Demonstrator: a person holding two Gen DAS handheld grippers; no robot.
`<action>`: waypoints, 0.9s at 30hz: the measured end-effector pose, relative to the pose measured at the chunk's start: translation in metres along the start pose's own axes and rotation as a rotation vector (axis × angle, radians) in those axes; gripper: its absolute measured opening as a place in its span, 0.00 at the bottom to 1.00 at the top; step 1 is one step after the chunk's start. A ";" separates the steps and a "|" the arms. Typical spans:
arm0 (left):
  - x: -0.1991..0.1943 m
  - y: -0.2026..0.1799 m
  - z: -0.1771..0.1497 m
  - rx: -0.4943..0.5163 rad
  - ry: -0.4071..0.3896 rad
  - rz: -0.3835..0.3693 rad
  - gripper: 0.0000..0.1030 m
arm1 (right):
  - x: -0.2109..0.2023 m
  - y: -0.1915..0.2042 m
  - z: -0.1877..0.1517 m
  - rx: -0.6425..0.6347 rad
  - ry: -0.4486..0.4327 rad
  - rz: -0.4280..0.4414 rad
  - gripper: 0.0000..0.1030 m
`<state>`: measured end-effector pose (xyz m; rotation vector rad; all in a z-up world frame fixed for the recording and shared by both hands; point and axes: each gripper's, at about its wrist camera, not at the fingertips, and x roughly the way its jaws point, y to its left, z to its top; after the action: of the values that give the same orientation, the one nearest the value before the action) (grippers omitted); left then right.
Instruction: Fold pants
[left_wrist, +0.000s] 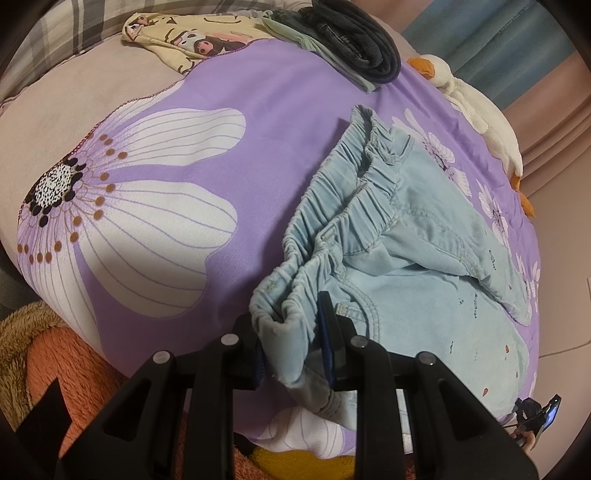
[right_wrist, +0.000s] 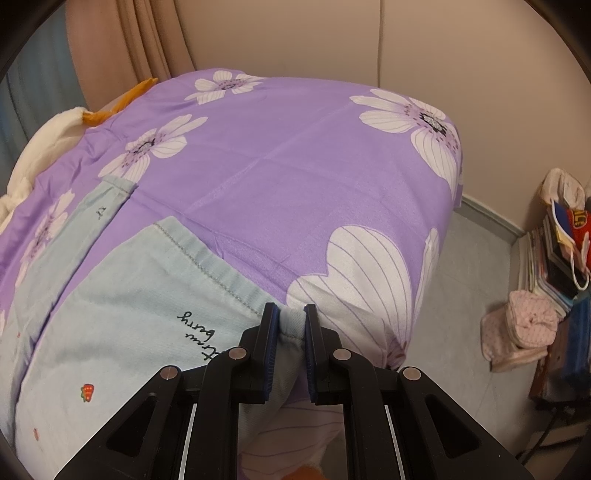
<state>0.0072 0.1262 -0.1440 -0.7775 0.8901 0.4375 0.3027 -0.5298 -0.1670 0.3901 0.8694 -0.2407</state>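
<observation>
1. Purple bedspread (left_wrist: 266, 122) with large white flowers, spread over a bed; seen likewise from the right wrist (right_wrist: 295, 166).
2. Light blue pants (left_wrist: 406, 258) lying on the bedspread, right of centre in the left wrist view, elastic waistband bunched and gathered, waistband end nearest the left gripper.
3. Left gripper (left_wrist: 295, 332) at the near end of the waistband. Fingers (left_wrist: 328, 325) closed on a thick fold of the gathered waistband, fabric filling the gap between the blue pads, a loose flap hanging below them.
4. Right gripper (right_wrist: 291, 328) at the hem corner of a pant leg (right_wrist: 147, 325). Fingers (right_wrist: 269, 332) pinched on the hem, a narrow strip of blue cloth visible between the pads, stitched hem edge running up and left from the grip.
5. Leg fabric spread flat to the left of the right fingers, marked with black script lettering and a small strawberry print (right_wrist: 87, 392). Second leg (right_wrist: 99, 206) lying further left on the bedspread, apart from the held one.
6. Beyond the pants, left wrist view: folded dark garment (left_wrist: 354, 40) on the far edge of the bedspread, cartoon-print cloth (left_wrist: 192, 37) to its left, white plush goose (left_wrist: 480, 110) along the right edge.
7. Right wrist view, beside the bed: grey floor (right_wrist: 461, 295), pink bundle (right_wrist: 524, 325), stack of books (right_wrist: 546, 258) against the wall.
</observation>
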 end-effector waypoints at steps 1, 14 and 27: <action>-0.001 -0.001 0.000 0.005 0.001 0.007 0.24 | 0.000 -0.001 0.000 0.001 0.002 0.005 0.09; -0.087 -0.086 0.023 0.201 -0.259 -0.027 0.96 | -0.087 0.029 0.021 -0.084 -0.135 0.099 0.72; -0.002 -0.161 0.052 0.126 -0.050 -0.144 0.86 | -0.055 0.238 0.054 -0.292 0.194 0.601 0.76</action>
<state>0.1353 0.0607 -0.0542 -0.7067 0.8019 0.2703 0.3917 -0.3356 -0.0371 0.3868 0.9218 0.4813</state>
